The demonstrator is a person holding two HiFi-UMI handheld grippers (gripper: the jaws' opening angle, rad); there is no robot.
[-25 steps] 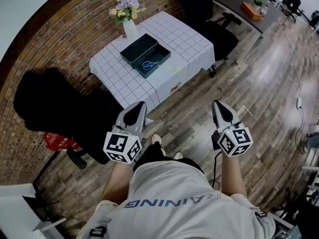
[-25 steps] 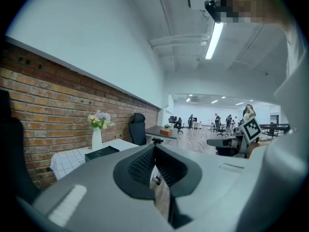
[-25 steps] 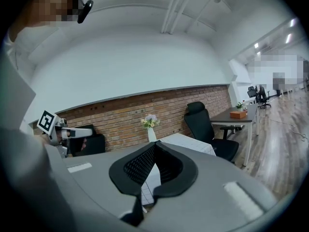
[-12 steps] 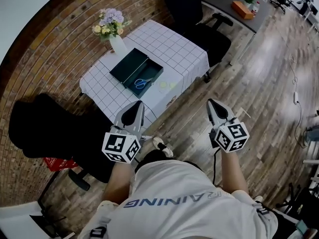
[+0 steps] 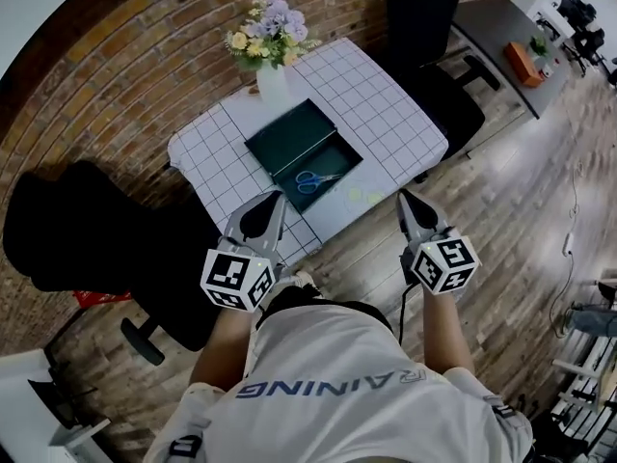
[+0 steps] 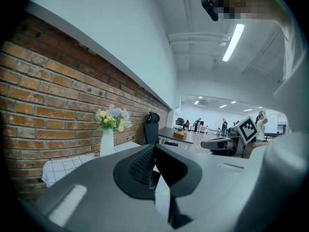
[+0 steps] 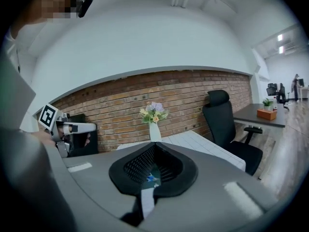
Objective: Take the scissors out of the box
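Observation:
A dark green open box [image 5: 299, 141] lies on a small table under a white checked cloth [image 5: 390, 114]. Blue-handled scissors [image 5: 310, 181] rest inside the box at its near end. My left gripper [image 5: 274, 199] is held over the table's near edge, just left of the scissors, its jaws shut with nothing between them. My right gripper [image 5: 404, 197] hangs beyond the table's near right corner, also shut and empty. In the left gripper view the left gripper [image 6: 154, 145] points past the vase, and the right gripper [image 7: 155, 144] faces the table and brick wall.
A white vase of flowers [image 5: 273, 66] stands right behind the box. A black office chair [image 5: 87, 230] is left of the table, another [image 5: 434, 37] behind its right side. A desk [image 5: 496, 22] with an orange box lies at the far right. Wooden floor surrounds the table.
Both grippers have come forward to the table's near edge, still shut. The table, box and scissors now lie much closer to the fingertips than a second ago.

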